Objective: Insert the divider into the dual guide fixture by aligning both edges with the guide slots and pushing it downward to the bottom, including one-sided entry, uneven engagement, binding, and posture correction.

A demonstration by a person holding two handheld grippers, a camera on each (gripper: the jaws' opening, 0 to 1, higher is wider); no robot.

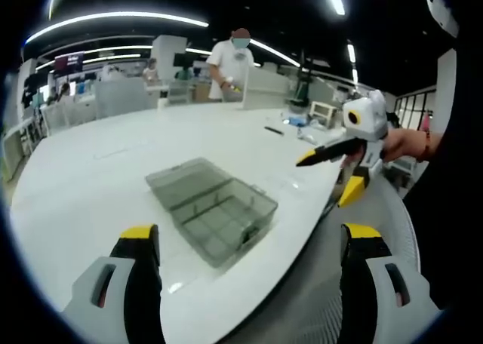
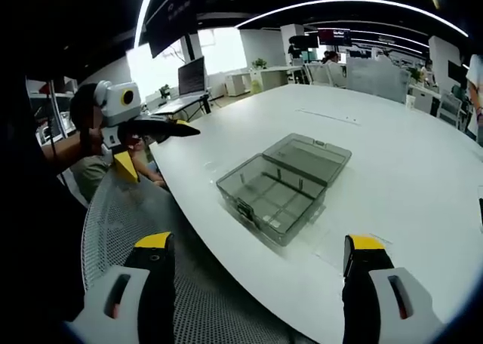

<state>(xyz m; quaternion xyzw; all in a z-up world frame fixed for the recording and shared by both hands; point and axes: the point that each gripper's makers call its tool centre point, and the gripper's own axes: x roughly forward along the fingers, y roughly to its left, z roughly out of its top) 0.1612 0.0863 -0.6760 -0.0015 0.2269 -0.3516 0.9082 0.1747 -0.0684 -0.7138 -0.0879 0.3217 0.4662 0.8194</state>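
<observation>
My left gripper (image 1: 249, 242) hangs with its yellow-tipped jaws wide apart and nothing between them, just short of the translucent grey plastic compartment box (image 1: 212, 208) that lies with its lid folded flat open near the rounded edge of the white table (image 1: 90, 178). My right gripper (image 2: 256, 253) is likewise spread and bare, facing that same box (image 2: 283, 184) from the table's edge. I cannot make out a loose divider; a person in a white shirt (image 1: 232, 63) stands beyond the table's far side.
</observation>
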